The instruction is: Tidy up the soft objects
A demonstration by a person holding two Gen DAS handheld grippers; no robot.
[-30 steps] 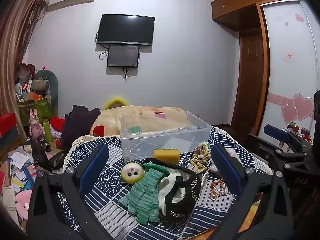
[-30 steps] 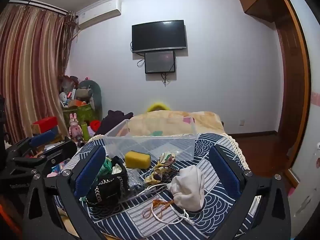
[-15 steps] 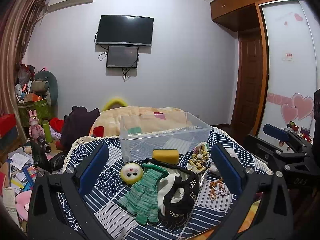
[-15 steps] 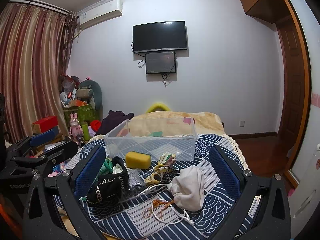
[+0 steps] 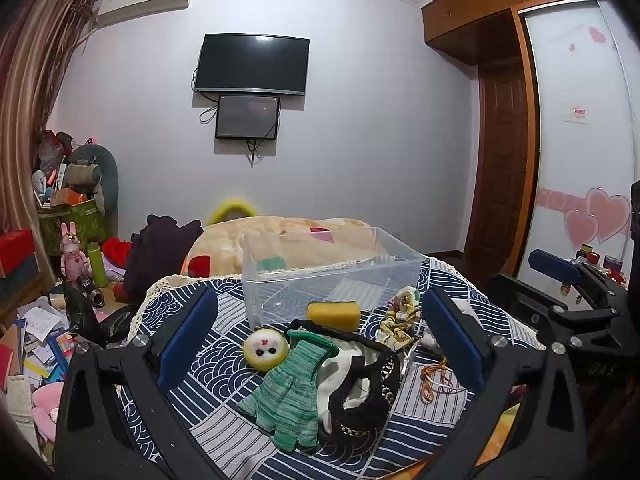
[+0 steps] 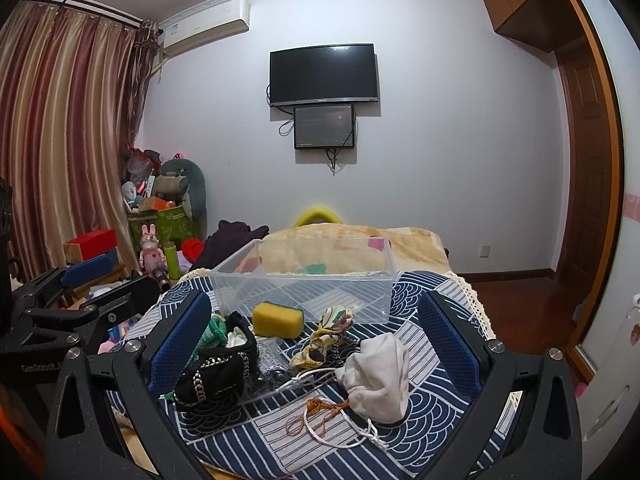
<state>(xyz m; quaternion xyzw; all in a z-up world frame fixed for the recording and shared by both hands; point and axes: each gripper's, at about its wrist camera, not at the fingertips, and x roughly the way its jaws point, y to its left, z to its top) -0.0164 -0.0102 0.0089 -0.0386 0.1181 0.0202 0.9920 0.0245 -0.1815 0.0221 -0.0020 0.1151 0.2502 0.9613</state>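
My left gripper (image 5: pixel 320 344) and right gripper (image 6: pixel 314 346): fingers wide apart, holding nothing. Green knitted glove (image 5: pixel 290 392), yellow rectangular sponge (image 6: pixel 277 319), white cloth pouch (image 6: pixel 380 378): on the blue patterned tablecloth (image 6: pixel 416 432); clear plastic bin (image 6: pixel 304 280) behind them.

The bin (image 6: pixel 304 280) is open on top. A sponge (image 6: pixel 278 319) and scarf (image 6: pixel 332 330) lie just before its front wall, glove (image 5: pixel 292 392) nearer.
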